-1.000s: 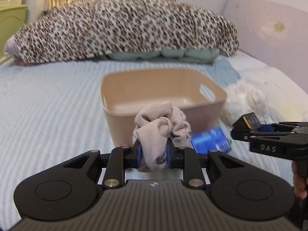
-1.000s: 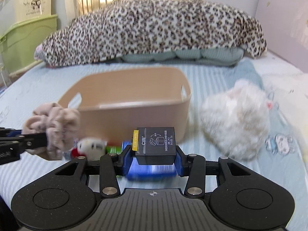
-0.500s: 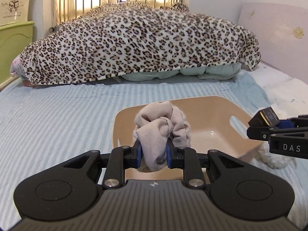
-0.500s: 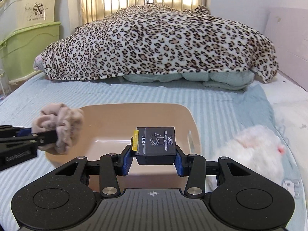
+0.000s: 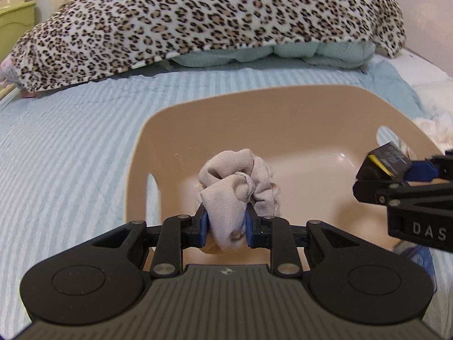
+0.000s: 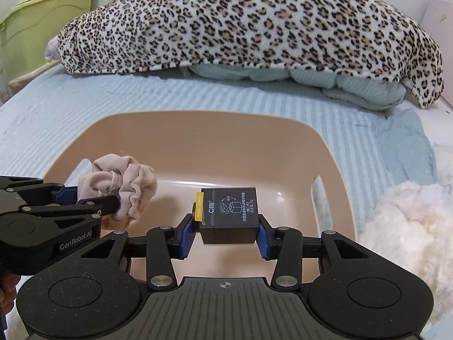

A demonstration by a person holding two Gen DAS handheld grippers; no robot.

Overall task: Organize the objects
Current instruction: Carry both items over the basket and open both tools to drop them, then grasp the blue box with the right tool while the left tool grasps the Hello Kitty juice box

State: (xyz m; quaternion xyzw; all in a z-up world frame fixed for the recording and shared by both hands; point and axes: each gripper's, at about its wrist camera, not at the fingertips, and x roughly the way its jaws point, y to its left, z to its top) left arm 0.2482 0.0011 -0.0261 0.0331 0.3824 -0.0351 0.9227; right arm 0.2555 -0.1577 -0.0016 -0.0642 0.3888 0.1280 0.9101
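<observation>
Two things are riding in my tongs above one bin, and everything around them is bedding. I am working over the striped blue bed sheet (image 5: 70,153), with the leopard-print blanket (image 6: 249,25) heaped across the far end and a green storage bin (image 6: 42,31) standing off the bed's left side. A white fluffy plush (image 6: 407,226) is lying on the sheet just beside the right wall of the beige plastic basket (image 6: 198,141), which is sitting open in front of me; what I can see of its floor is bare, so I am judging that nothing has gone in yet.

My left gripper (image 5: 225,222) is clamping a bunched beige scrunchie (image 5: 240,181), the blue pads pressing into the fabric from both sides, and it is hanging over the left half of the basket. My right gripper (image 6: 225,233) is squeezing a small black box (image 6: 228,214) with a yellow tab on its left edge, and it is hovering over the right half, inside the rim line.

I am at the drop-off step for both items. Next I am expecting to lower each one a little and spread the jaws, keeping the two grippers apart so they are not knocking together. The scrunchie may cling to the pads, so a slight shake may be needed; the box should fall flat.
</observation>
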